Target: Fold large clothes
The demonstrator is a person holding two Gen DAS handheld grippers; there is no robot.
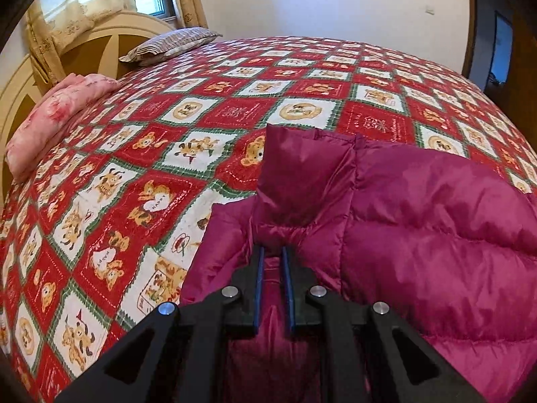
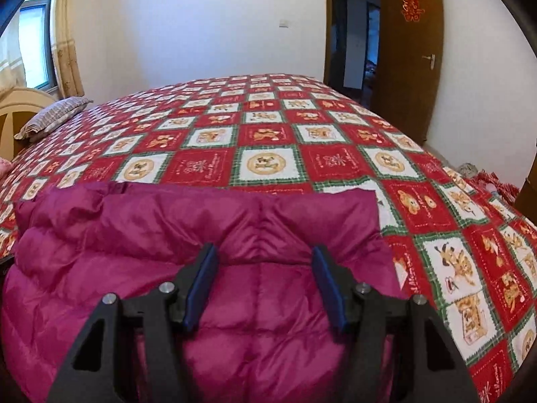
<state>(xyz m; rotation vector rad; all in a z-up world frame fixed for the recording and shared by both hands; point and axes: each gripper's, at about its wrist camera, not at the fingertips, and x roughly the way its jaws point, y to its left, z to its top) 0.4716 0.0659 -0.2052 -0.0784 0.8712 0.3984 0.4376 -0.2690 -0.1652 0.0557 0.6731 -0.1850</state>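
A magenta puffer jacket (image 1: 419, 235) lies on the bed's red teddy-bear quilt (image 1: 201, 117), near its front edge. In the left wrist view my left gripper (image 1: 272, 252) is shut on a thin pinch of the jacket just below a raised flap (image 1: 295, 168) that stands up off the quilt. In the right wrist view the jacket (image 2: 134, 235) spreads left of and under my right gripper (image 2: 265, 252). Its jaws stand wide, and padded fabric fills the gap from pad to pad, creased between them.
A pink pillow (image 1: 57, 117) and a striped pillow (image 1: 167, 45) lie by the headboard (image 1: 84, 43) at the left. Bare quilt (image 2: 268, 134) stretches beyond the jacket. A brown door (image 2: 409, 50) stands open at the far right, with red items on the floor (image 2: 493, 184).
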